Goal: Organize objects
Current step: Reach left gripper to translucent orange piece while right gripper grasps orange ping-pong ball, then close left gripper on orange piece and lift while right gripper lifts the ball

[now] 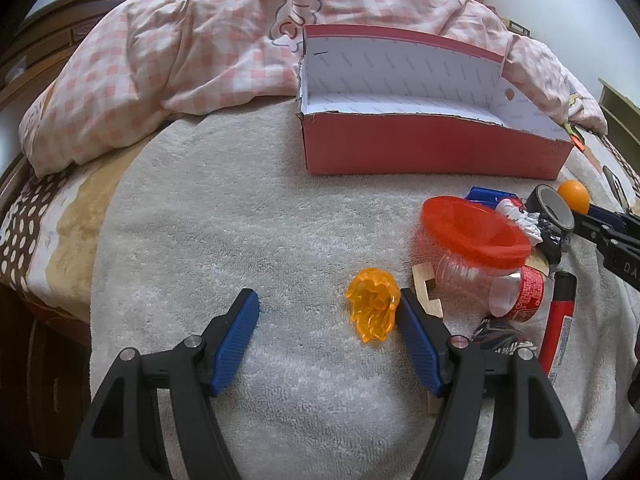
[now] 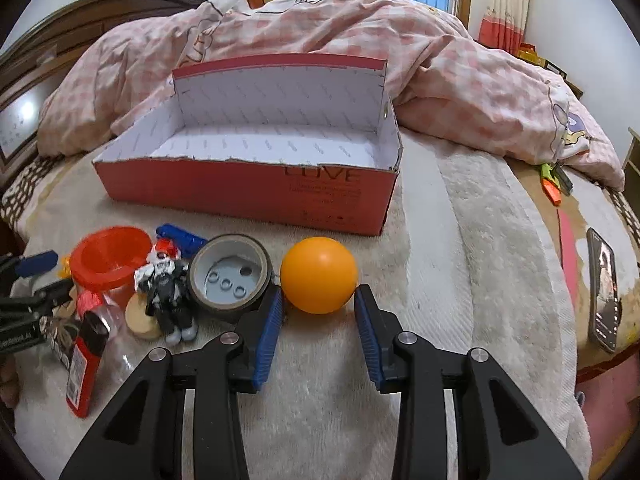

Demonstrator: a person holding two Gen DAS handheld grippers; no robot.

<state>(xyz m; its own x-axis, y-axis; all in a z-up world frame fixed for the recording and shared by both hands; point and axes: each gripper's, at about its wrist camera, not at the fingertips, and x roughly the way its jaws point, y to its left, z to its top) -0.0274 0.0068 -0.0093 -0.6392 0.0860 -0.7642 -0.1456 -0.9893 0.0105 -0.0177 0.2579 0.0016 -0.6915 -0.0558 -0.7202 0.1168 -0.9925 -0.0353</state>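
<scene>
An empty red cardboard box (image 1: pixel 432 148) (image 2: pixel 248 192) stands open on the white towel. My left gripper (image 1: pixel 328 304) is open; a translucent orange flame-shaped toy (image 1: pixel 374 306) lies on the towel just inside its right finger. My right gripper (image 2: pixel 319 300) is open, its tips on either side of an orange ball (image 2: pixel 319 275), which also shows in the left wrist view (image 1: pixel 574 196). A pile lies between the grippers: red funnel (image 1: pixel 474 232) (image 2: pixel 110 258), tape roll (image 2: pixel 230 274), robot figure (image 2: pixel 168 284), clear bottle (image 1: pixel 496 284), red tube (image 2: pixel 86 364).
A pink checked duvet (image 1: pixel 180 52) (image 2: pixel 460 76) is heaped behind the box. A phone (image 2: pixel 604 288) lies at the right on the bed edge, with an orange and green toy (image 2: pixel 550 182) beyond it. A wooden headboard (image 1: pixel 48 32) stands at the left.
</scene>
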